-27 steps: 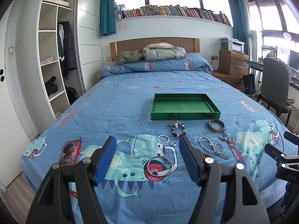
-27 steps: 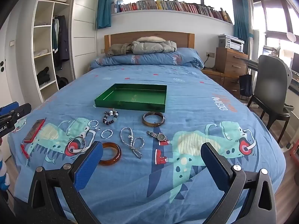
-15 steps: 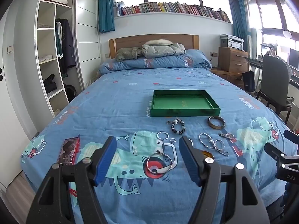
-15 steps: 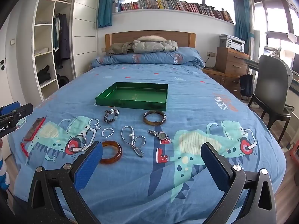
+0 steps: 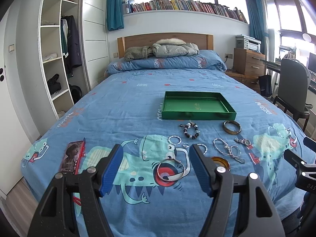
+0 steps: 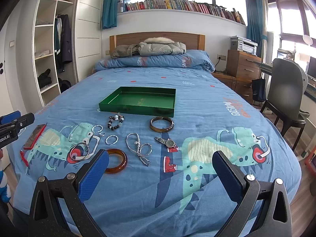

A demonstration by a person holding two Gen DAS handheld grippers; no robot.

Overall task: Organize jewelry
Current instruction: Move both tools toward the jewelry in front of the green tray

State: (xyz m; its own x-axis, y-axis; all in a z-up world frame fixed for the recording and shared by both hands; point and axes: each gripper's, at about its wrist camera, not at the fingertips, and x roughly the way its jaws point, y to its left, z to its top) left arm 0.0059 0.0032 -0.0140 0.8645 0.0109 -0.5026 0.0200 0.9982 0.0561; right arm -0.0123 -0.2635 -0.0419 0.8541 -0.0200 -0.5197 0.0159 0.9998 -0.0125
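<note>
Spreading across most of both views is the bed, its blue dinosaur-print cover carrying everything in play. Past the middle of it lies the green tray, shallow, rectangular and holding no jewelry, its near wall facing the scattered pieces. Both pairs of tongs hang over the foot of the bed with blue pads spread wide and nothing between them: the left tongs frame a large silver bangle on the cover below, and the right tongs stand even wider over the printed fabric. A red-cased phone lies screen-up near the bed's left edge, well apart from the jewelry. Just in front of the tray rests a brown bangle, and nearer the foot an amber bangle lies partly behind the right tongs' left pad. Between them a silver chain lies looped in a loose figure, with a wristwatch just beside it to the right. A dark beaded bracelet with pale beads sits near the tray's front left corner. Two twisted silver rings lie near it, one closer to the chain, and a tiny ring sits between them.
</note>
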